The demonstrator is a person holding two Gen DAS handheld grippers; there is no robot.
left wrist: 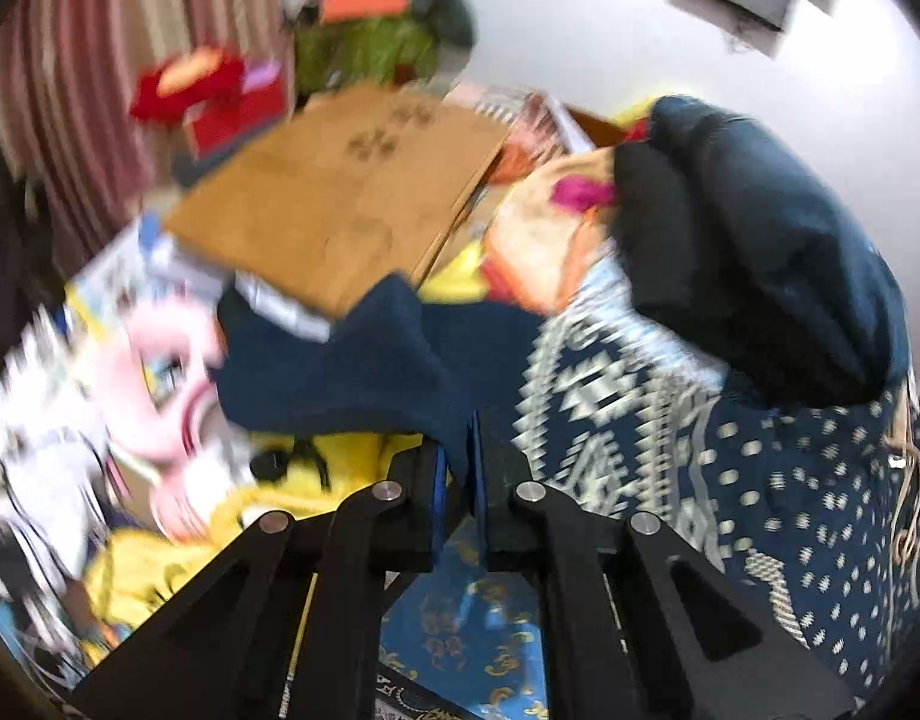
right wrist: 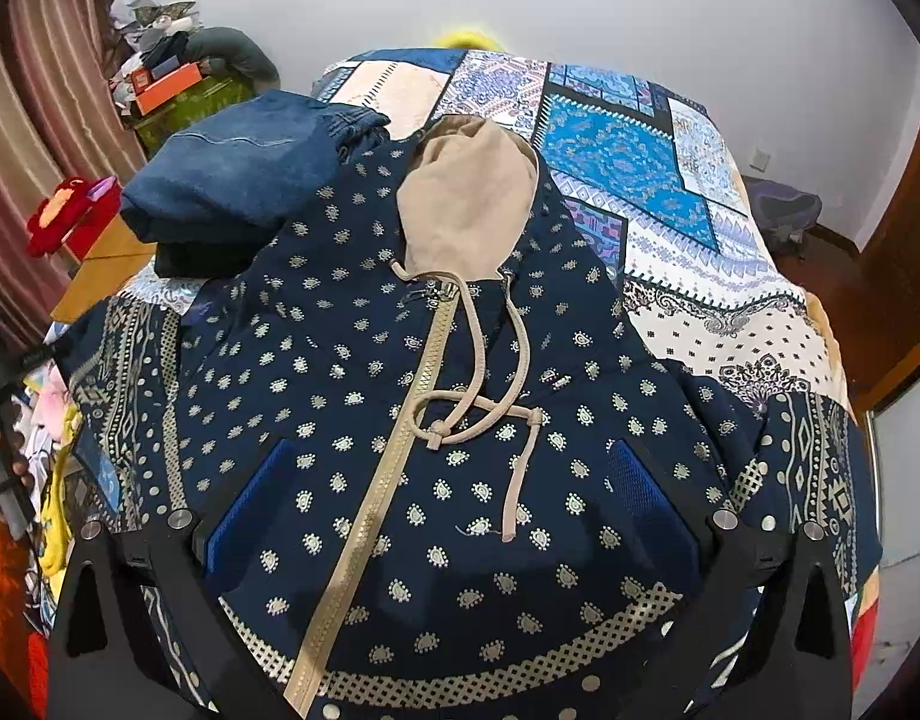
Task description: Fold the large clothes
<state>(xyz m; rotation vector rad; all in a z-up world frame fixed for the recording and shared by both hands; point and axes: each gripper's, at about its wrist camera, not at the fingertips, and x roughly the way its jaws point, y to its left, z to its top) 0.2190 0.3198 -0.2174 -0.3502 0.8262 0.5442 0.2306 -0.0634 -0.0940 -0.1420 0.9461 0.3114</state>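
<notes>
The patterned hooded jacket (right wrist: 436,420) lies spread face-up across the bed (right wrist: 670,192), its pale zip (right wrist: 388,462) running lengthwise from the hood (right wrist: 466,198) down towards the near hem, straight along the reach of the right hand-held gripper (right wrist: 454,498). That one hovers just above the chest, jaws wide apart, nothing in them. Off at the jacket's left edge, the left hand-held gripper (left wrist: 459,468) is closed tight, dark blue cloth, apparently a sleeve (left wrist: 364,360), pinched between its pads. So the left side looks ready to be drawn in across the zip line.
</notes>
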